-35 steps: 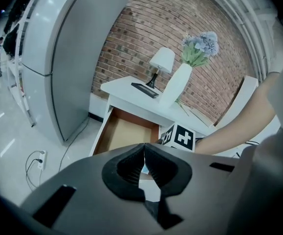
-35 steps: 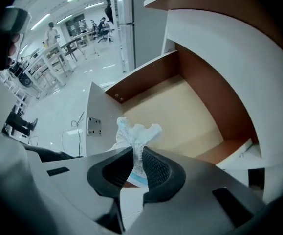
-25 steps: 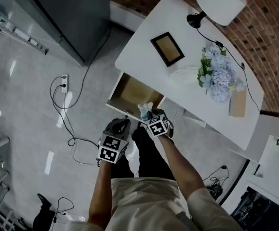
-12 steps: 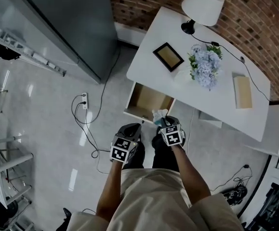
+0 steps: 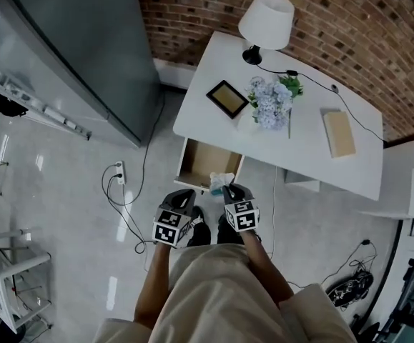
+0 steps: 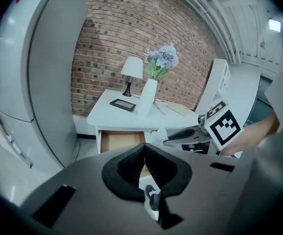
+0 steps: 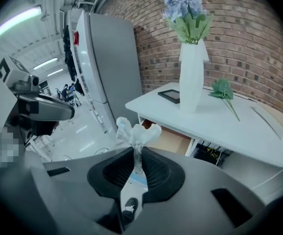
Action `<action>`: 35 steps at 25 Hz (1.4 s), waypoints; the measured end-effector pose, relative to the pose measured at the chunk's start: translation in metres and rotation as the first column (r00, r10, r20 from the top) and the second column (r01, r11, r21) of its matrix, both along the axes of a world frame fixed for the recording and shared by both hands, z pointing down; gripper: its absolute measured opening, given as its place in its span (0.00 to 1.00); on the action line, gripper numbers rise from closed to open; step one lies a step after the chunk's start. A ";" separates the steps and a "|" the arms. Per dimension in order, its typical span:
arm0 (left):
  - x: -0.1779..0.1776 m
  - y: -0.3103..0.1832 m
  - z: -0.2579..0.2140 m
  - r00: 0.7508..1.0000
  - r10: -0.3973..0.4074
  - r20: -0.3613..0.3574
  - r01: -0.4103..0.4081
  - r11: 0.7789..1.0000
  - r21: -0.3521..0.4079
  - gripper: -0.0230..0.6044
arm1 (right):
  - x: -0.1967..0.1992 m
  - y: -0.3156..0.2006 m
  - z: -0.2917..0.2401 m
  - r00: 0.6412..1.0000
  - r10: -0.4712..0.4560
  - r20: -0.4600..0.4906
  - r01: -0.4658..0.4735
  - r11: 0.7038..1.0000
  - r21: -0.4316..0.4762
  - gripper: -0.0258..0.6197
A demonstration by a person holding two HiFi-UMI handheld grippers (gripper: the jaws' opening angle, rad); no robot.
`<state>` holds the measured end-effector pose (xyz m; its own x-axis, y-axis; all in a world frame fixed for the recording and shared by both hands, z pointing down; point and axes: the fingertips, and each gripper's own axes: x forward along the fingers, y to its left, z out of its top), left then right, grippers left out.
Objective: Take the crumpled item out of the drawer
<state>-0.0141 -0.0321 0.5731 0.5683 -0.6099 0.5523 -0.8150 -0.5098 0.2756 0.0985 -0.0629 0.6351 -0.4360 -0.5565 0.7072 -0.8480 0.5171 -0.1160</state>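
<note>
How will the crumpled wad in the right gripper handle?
Probably light: the wad stands up from a thin pinch in the right gripper. Likely squashes easily; its folds look loose. It might slip, held only by its lower end.

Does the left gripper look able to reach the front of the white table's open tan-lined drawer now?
Probably yes. The left gripper is shut and empty, and nothing stands between it and the open tan-lined drawer; the right gripper, shut on the crumpled white item, is beside that path.

drawer (image 5: 205, 164) under desk (image 5: 314, 159) front, lamp (image 5: 266, 20), frame (image 5: 227, 98), flowers (image 5: 269, 104) on desk
</note>
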 end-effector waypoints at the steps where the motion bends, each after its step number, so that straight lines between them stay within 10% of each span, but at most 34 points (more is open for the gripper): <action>1: -0.003 0.000 -0.003 1.000 -0.005 0.007 0.005 1.000 0.008 0.06 | -0.006 0.003 -0.007 1.000 -0.003 0.017 0.002 1.000 0.011 0.15; 13: 0.001 0.000 -0.007 1.000 -0.011 0.015 0.011 1.000 0.021 0.06 | -0.004 0.009 -0.059 0.995 -0.095 0.026 0.090 0.986 0.141 0.15; 35: 0.005 -0.001 -0.007 1.000 0.009 0.021 -0.010 1.000 0.019 0.06 | 0.006 0.007 -0.059 0.994 -0.051 0.096 0.040 0.992 0.118 0.15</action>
<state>-0.0087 -0.0328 0.5661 0.5624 -0.6154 0.5524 -0.8157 -0.5225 0.2483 0.1044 -0.0555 0.5762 -0.5271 -0.6098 0.5919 -0.8106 0.5698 -0.1349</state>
